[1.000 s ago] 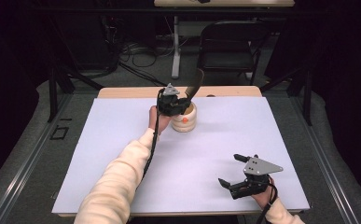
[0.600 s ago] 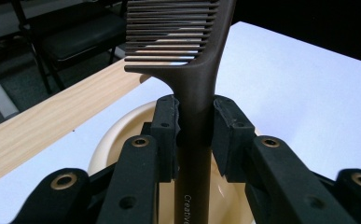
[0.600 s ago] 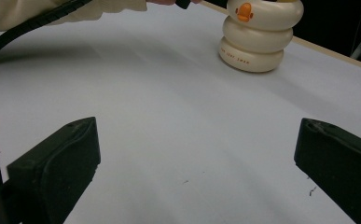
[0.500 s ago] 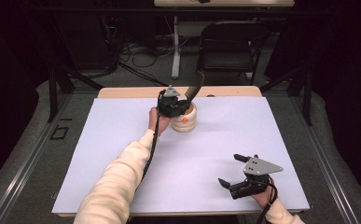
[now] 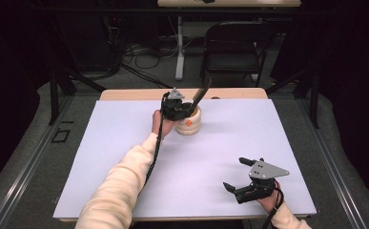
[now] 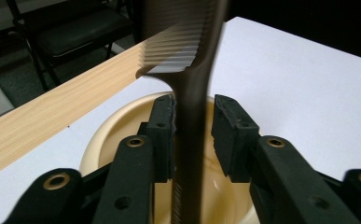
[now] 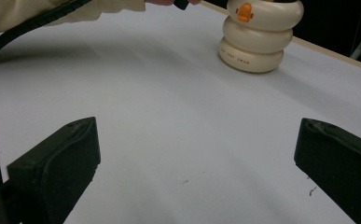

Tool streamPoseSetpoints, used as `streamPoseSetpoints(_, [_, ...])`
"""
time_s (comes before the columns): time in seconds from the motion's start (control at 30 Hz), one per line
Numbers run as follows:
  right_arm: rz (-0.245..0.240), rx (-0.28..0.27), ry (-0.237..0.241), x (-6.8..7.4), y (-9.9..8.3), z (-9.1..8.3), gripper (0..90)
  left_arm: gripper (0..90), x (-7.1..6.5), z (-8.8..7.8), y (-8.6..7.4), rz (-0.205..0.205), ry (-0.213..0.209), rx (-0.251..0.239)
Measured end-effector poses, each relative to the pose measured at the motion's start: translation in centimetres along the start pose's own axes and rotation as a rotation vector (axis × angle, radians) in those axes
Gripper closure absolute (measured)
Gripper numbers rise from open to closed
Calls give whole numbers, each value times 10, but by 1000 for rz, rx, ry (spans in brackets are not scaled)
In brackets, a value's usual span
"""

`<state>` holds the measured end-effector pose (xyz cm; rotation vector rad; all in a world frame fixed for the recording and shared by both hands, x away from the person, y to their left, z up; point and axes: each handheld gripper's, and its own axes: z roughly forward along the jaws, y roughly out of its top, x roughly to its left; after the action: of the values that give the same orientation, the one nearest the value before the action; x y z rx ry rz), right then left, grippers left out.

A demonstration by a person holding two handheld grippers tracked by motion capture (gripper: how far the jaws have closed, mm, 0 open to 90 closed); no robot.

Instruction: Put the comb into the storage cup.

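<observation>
A cream holder made of stacked rings, with an orange mark on its side, stands at the back middle of the table. A dark comb stands in it, leaning to the back right. My left gripper hovers over the holder's mouth. In the left gripper view the comb's handle runs between the pads, with a thin gap showing on one side. Those jaws have just been opening, and the comb is still between them. My right gripper lies low at the front right, open and holding nothing.
A white sheet covers the table, with a strip of bare wood along the far edge. A dark chair and cables stand on the floor behind. The left gripper's cable trails along the cream sleeve.
</observation>
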<state>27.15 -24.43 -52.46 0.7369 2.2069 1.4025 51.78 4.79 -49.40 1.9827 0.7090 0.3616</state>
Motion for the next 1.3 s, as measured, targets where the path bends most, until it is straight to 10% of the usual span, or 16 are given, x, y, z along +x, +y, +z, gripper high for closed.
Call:
streamPoseSetpoints(0.27, [0, 0, -1, 0, 0, 0, 0, 600, 2, -3, 0, -13, -10, 1])
streamPoseSetpoints(0.73, [0, 1, 1, 0, 0, 0, 0, 198, 0, -22, 9, -7, 34, 25])
streamPoseSetpoints(1.3, [1, 3, -1, 1, 0, 0, 0, 53, 2, -58, 4, 11, 44, 58])
